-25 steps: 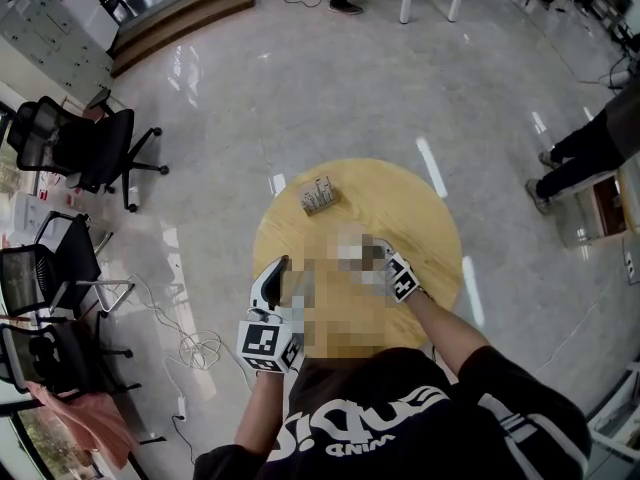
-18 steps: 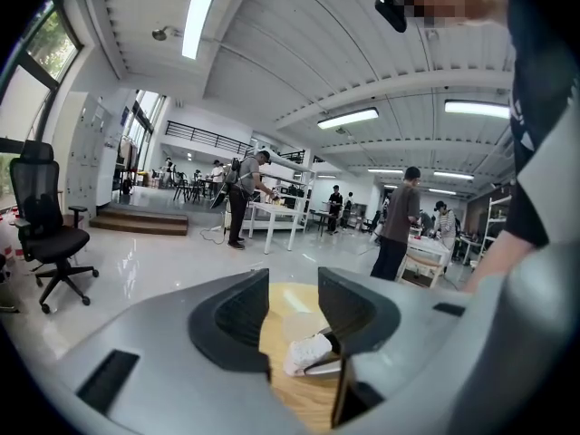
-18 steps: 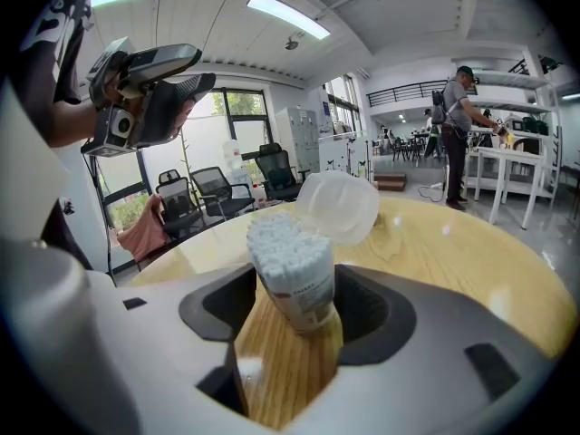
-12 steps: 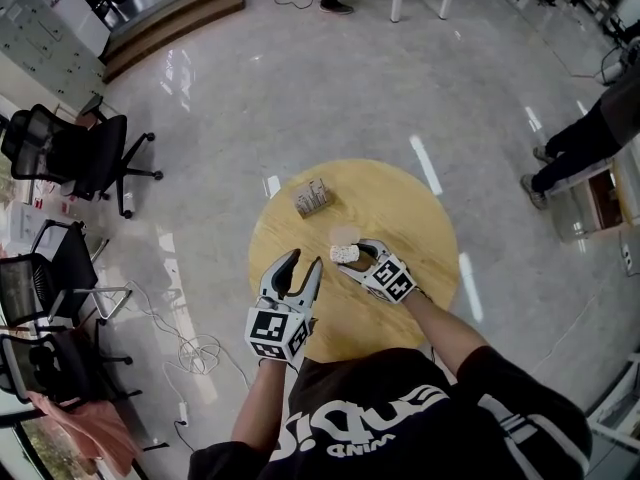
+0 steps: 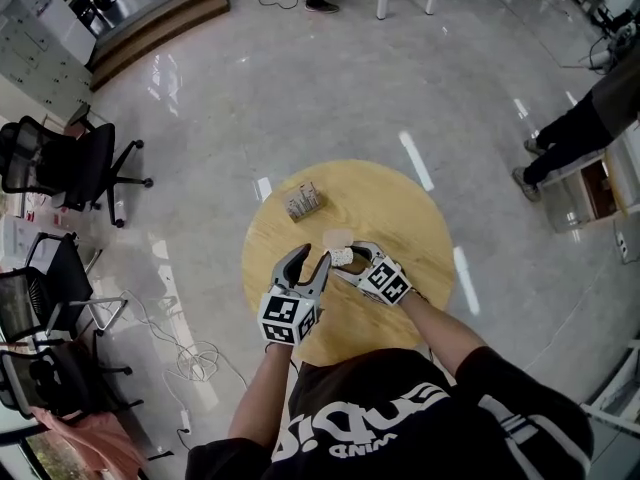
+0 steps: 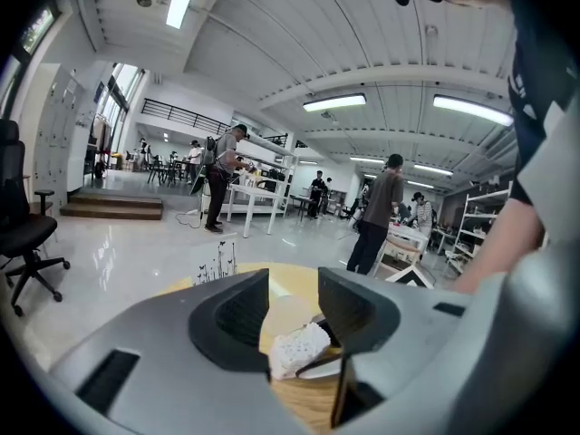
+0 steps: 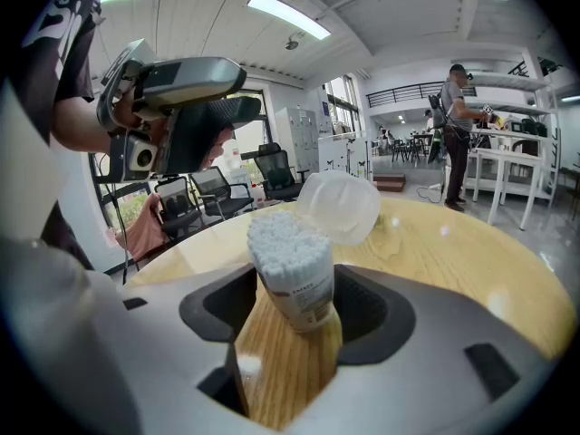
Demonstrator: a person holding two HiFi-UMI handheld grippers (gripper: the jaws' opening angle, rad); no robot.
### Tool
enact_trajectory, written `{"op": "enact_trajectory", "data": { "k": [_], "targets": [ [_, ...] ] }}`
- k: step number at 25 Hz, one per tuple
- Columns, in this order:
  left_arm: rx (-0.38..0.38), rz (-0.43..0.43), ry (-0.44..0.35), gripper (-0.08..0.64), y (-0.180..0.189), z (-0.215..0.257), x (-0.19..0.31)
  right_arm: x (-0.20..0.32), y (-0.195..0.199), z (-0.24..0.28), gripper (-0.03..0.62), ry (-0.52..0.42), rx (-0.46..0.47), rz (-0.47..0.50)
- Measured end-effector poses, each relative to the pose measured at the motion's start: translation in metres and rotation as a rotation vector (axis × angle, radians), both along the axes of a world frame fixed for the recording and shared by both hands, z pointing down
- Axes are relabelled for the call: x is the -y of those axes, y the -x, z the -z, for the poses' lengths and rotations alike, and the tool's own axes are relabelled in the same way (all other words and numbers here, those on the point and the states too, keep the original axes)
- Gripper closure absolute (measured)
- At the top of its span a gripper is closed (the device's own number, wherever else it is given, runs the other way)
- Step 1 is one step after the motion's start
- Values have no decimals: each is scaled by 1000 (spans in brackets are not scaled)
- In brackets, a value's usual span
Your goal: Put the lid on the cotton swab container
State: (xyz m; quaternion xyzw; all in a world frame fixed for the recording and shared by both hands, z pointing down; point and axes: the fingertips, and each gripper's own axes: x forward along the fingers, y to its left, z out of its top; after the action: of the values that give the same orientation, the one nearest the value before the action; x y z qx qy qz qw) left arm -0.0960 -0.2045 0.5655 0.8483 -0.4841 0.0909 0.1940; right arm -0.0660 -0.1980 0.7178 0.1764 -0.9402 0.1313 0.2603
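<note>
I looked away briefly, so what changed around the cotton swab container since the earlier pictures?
The left gripper, jaws open and empty, moved up the head view and rightward, closing in on the cotton swab container. Nothing was gripped or released. The right gripper still clamps the container; the lid still lies on the table beyond it.

The light is bright, even and indoor. In the head view, the polished floor (image 5: 300,88) around the round wooden table (image 5: 400,218) throws back white streaks of glare. The strongest lie just right of the table and at its far edge. The wide lens bows the room outward from the table. In both gripper views, ceiling strip lights (image 6: 335,103) glow above the table and black corners vignette the frame. The left gripper (image 6: 293,288), close to the lens, looks soft. The cotton swab container (image 7: 292,270) is sharp, and small highlights dot the table top beyond it.
</note>
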Motion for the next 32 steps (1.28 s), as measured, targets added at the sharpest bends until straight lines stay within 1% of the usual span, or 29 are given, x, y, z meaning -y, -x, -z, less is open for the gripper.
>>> {"op": "enact_trajectory", "data": {
  "k": [4,8,11,17,22,32],
  "targets": [
    [7,-30,5,400,-6,-20,12,0,0,1,330,-11,5,-6],
    [19,-79,16,400,-13,-36,25,0,0,1,331,-12,-3,-8],
    [21,-108,45,400,-15,-52,35,2,1,0,331,-15,-6,-8],
    [8,-135,105,388,-20,-70,43,-3,0,-2,333,-10,-8,-2],
    [-10,-158,126,387,-25,-74,46,-2,-1,0,334,-13,-11,-1],
    [-12,-179,127,385,-27,-72,44,-2,-1,0,336,-21,-17,1]
  ]
}}
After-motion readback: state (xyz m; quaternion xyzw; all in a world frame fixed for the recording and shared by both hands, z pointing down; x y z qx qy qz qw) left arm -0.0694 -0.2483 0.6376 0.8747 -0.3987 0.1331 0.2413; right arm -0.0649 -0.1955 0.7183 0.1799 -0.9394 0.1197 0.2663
